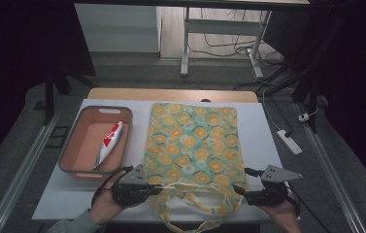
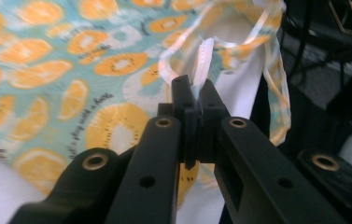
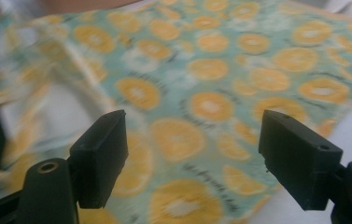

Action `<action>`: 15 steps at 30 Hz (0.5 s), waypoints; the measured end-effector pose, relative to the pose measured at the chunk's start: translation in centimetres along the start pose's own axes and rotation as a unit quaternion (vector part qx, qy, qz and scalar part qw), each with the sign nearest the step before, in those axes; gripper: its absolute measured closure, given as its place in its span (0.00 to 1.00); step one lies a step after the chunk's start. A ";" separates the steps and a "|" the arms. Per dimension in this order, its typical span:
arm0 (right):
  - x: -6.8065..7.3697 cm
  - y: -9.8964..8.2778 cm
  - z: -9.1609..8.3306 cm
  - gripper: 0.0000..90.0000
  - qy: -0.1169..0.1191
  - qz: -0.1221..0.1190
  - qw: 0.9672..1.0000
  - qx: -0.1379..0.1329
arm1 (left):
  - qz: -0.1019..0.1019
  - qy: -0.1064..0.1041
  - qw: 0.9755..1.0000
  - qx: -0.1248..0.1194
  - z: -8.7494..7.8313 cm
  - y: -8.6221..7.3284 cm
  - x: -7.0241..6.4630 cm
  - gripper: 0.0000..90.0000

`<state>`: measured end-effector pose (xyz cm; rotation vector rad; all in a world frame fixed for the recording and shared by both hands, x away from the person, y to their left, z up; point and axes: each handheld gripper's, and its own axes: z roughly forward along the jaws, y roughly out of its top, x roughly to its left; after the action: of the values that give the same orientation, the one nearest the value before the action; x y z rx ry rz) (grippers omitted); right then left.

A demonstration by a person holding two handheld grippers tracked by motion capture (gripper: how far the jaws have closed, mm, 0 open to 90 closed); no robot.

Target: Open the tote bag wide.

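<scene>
- Tote bag (image 1: pixel 192 141) lies flat on the surface (image 1: pixel 263 131); soft, light, floppy.
- Left hand-held gripper (image 2: pixel 194 91) is clenched on a handle strap (image 2: pixel 204 56).
- Right hand-held gripper (image 3: pixel 192 154) is released; best hold: the other strap.

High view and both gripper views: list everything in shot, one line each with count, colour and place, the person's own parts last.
Tote bag: one, teal with orange fruit-slice print, flat on the middle of the table, mouth toward the person.
Bag handle: one pale strap, pinched between the left gripper's jaws.
Bin: one, orange-brown with a grey rim, left of the bag.
Tube: one, white with red, lying inside the bin.
Table: one, white top.
Power strip: one, white, on the floor right of the table.
Left gripper: one, black, shut on the bag handle at the bag's near left corner.
Right gripper: one, black, jaws open at the bag's near right corner.
Hands: two, at the bottom edge.
</scene>
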<state>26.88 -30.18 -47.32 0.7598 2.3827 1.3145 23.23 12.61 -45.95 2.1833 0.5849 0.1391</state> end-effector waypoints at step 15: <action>4.3 0.1 3.5 0.25 0.047 -0.072 0.991 0.098 | -0.025 0.001 0.999 -0.041 -1.7 0.3 1.3 0.98</action>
<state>25.24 -25.26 -49.15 0.5749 2.6162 1.0924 23.99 14.23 -44.74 2.0882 0.6248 0.1354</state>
